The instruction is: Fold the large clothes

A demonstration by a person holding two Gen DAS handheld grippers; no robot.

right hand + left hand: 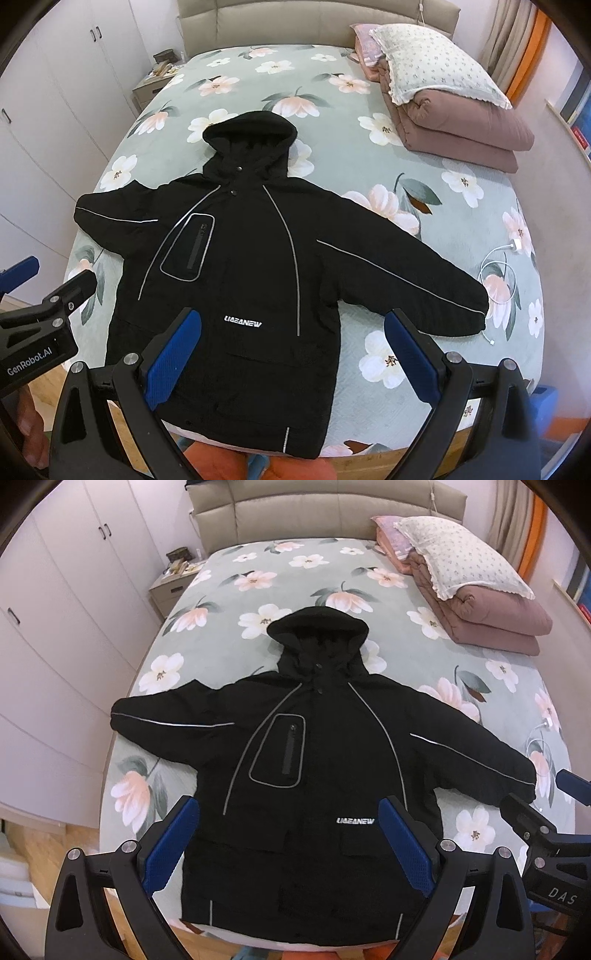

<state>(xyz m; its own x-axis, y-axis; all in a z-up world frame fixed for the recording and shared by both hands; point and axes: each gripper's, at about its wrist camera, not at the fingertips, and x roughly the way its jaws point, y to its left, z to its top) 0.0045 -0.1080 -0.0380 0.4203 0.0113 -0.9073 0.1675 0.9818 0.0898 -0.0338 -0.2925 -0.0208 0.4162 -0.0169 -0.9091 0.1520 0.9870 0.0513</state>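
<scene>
A black hooded jacket (pixel 314 760) with grey piping lies flat and face up on the bed, sleeves spread out to both sides, hood pointing to the headboard. It also shows in the right wrist view (pixel 251 266). My left gripper (pixel 291 834) is open and empty, held above the jacket's hem. My right gripper (pixel 295 354) is open and empty, above the hem's right part. The right gripper shows at the right edge of the left wrist view (pixel 535 805), near the right sleeve cuff. The left gripper shows at the left edge of the right wrist view (pixel 55 280).
The bed (pixel 229 635) has a green floral cover. A folded pink quilt (pixel 495 616) with a pillow (pixel 458 554) lies at the far right. A white charger cable (pixel 498 273) lies by the right cuff. A nightstand (pixel 170 587) and wardrobe (pixel 55 627) stand left.
</scene>
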